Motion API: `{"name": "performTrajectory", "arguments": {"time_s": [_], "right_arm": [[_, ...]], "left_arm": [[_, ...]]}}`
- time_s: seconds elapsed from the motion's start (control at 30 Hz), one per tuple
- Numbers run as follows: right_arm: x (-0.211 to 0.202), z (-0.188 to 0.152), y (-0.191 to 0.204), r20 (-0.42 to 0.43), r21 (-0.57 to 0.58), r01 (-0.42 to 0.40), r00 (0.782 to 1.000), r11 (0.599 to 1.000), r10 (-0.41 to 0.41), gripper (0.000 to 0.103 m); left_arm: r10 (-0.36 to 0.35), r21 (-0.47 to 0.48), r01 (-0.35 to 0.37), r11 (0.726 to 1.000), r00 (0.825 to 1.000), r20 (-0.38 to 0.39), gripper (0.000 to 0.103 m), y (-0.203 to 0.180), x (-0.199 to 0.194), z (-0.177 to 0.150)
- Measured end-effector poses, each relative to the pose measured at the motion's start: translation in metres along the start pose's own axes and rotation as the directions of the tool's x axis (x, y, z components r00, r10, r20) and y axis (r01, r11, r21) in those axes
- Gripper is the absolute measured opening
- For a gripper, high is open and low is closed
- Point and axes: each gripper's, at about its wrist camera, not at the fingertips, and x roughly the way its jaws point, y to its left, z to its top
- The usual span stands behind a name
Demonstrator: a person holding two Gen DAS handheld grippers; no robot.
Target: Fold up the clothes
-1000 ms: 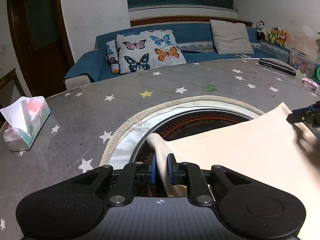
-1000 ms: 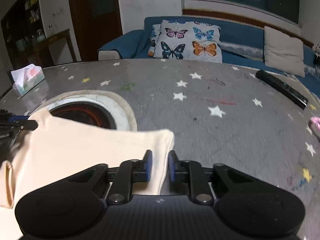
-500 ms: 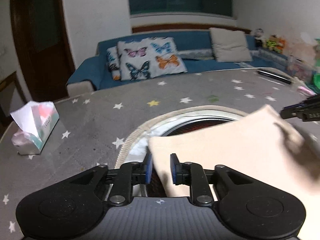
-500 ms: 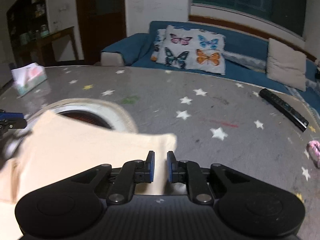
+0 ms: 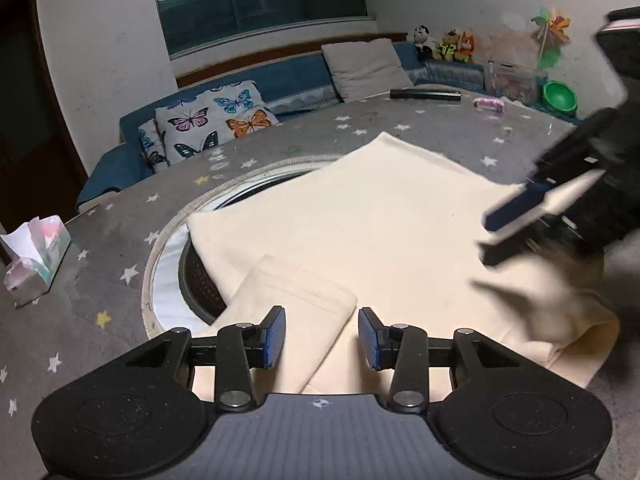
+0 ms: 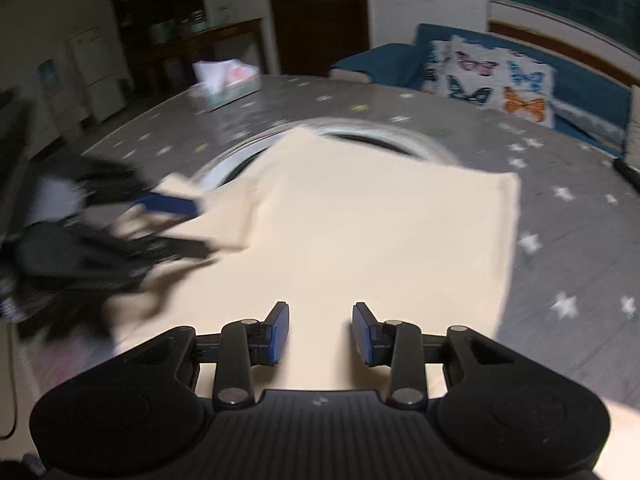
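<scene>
Cream shirt [image 5: 384, 216] lay flat near the middle of the starry table [image 5: 100, 216], partly over its round hole. Both the left gripper [image 5: 322, 338] and right gripper [image 6: 320, 334] were opening above the shirt, gripping nothing.

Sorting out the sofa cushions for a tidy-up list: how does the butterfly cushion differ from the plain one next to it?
The butterfly cushion is white with coloured butterflies; the plain cushion is a single grey-beige with no print. The butterfly cushion sits at the sofa end nearer the door, the plain cushion further along toward the stuffed toys. A second butterfly-print piece lies against the butterfly cushion; the plain cushion has nothing like it beside it. Both lean against the blue backrest.
</scene>
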Motion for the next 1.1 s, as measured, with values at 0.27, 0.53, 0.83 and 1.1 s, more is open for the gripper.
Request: {"name": "performTrajectory", "arguments": {"time_s": [0.27,0.53,0.83,1.1], "right_arm": [[-0.006,-0.019,0.033,-0.005,-0.040,-0.013,1.000,0.999,0.013,0.038],[-0.009,-0.020,0.038,0.006,-0.033,0.009,1.000,0.999,-0.009,0.038],[-0.014,-0.012,0.054,0.018,-0.075,0.005,1.000,0.997,-0.004,0.038],[-0.003,-0.005,0.089,0.003,-0.152,-0.069,0.998,0.986,0.070,0.038]], "left_arm": [[0.059,-0.165,-0.053,0.985,0.998,0.033,0.004,0.032,-0.011,-0.005],[0.310,-0.511,-0.223,0.830,0.946,0.090,0.003,0.119,-0.093,-0.040],[0.382,-0.690,-0.364,0.625,0.914,-0.136,0.003,0.170,-0.098,-0.117],[0.362,-0.713,-0.332,0.617,0.925,-0.117,0.040,0.171,-0.101,-0.117]]}}
